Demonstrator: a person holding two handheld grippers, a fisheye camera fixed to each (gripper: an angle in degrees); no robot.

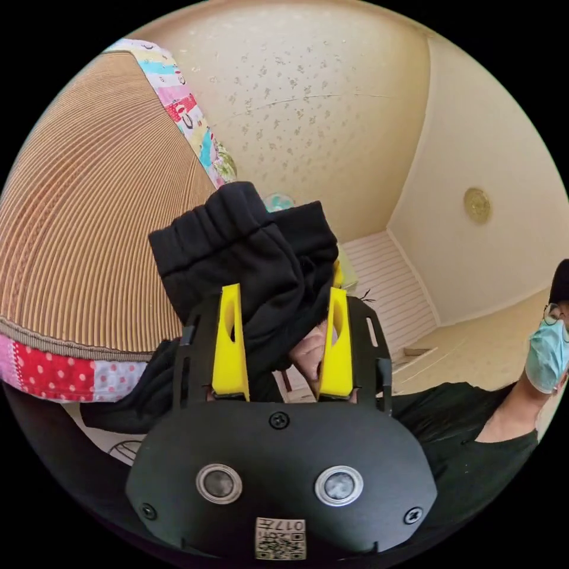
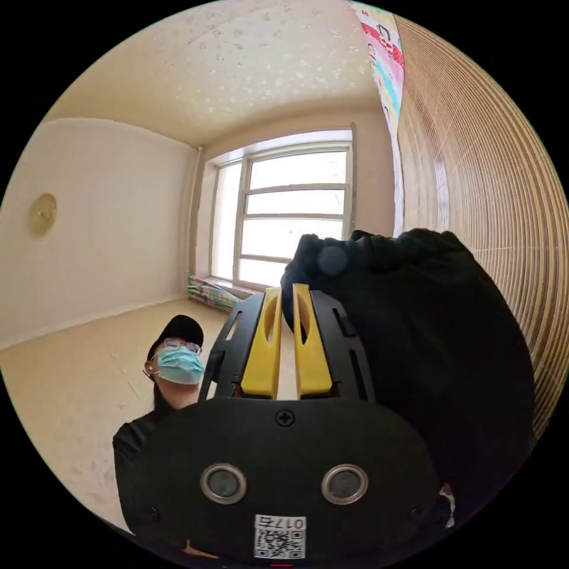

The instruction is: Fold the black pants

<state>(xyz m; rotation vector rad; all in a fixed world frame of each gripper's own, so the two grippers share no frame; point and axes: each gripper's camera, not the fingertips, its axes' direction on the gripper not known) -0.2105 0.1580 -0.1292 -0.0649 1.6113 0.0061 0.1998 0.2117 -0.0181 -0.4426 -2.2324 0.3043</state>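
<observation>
In the left gripper view, the left gripper [image 1: 283, 296] sits at centre frame with its yellow fingers [image 1: 230, 341] apart; a bunched fold of the black pants [image 1: 249, 255] fills the gap between them, though whether both fingers press on the cloth cannot be told. The cloth hangs down to the lower left over a ribbed woven mat [image 1: 89, 225] edged with patchwork trim [image 1: 53, 370]. A person in a face mask [image 1: 548, 352] shows at the right edge. In the right gripper view, the right gripper [image 2: 287, 296] has its fingers [image 2: 264, 349] nearly together, pinching an edge of the pants [image 2: 427, 355], which bulge across the centre and right. A window [image 2: 290, 207] lies behind.
</observation>
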